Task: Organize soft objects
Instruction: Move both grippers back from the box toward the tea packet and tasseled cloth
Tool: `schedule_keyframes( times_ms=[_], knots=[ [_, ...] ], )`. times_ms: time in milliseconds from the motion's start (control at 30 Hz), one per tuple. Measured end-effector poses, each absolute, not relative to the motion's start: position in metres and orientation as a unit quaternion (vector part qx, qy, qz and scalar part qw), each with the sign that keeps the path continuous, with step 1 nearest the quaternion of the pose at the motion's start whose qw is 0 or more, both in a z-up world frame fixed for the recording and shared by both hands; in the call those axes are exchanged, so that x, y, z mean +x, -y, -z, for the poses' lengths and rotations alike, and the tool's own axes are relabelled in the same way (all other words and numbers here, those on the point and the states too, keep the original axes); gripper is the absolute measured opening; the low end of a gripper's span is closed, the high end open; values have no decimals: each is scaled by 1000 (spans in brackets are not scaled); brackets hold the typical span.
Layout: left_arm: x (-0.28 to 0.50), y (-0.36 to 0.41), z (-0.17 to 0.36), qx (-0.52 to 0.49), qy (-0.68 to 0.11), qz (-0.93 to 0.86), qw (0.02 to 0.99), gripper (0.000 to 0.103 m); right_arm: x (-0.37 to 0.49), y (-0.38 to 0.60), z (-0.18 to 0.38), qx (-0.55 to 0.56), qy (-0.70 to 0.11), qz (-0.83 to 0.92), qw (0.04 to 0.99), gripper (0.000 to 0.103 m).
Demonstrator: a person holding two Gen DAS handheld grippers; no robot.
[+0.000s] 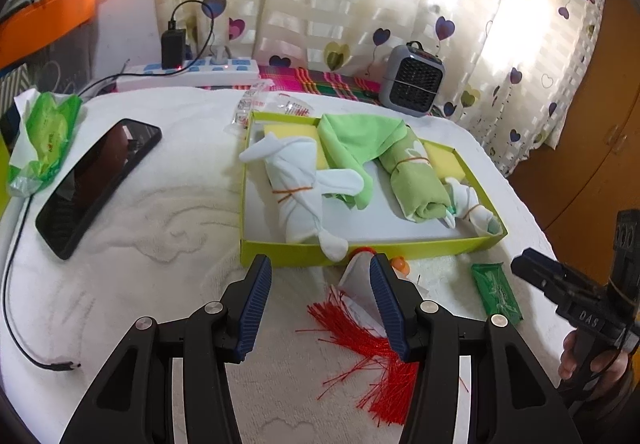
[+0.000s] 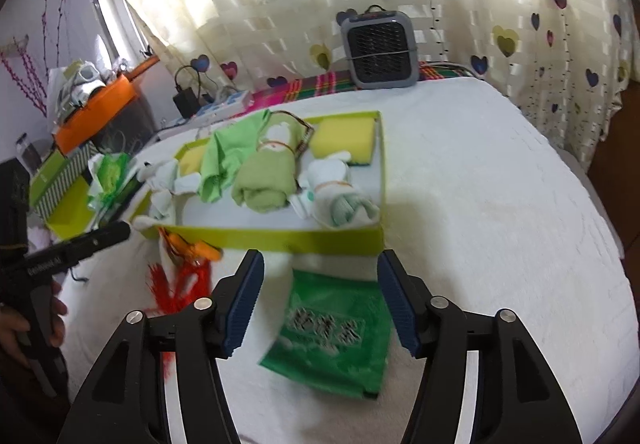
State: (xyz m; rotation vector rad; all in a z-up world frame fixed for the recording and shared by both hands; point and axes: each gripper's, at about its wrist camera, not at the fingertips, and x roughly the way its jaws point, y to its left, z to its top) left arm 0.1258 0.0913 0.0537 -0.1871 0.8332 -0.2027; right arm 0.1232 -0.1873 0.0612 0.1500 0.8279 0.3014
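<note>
Hovering over green packet near box front wall, right gripper open, empty; pads may pinch white blanket instead. Left gripper open beside red tassel.

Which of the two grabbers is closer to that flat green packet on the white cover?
The right gripper: its open jaws frame the green packet. The left gripper sits off to the side, over the red tassel.
</note>
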Motion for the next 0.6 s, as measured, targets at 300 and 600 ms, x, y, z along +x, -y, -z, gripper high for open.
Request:
schedule_keyframes(
  times_ms=[300,600],
  knots=[
    [121,-96,-50,-102,-406,96,903,50,113,190,-46,65,-418,-130,897,68],
    [117,-89,-43,-100,-416,106,898,50,114,178,-33,39,-440,-128,888,71]
  ],
)
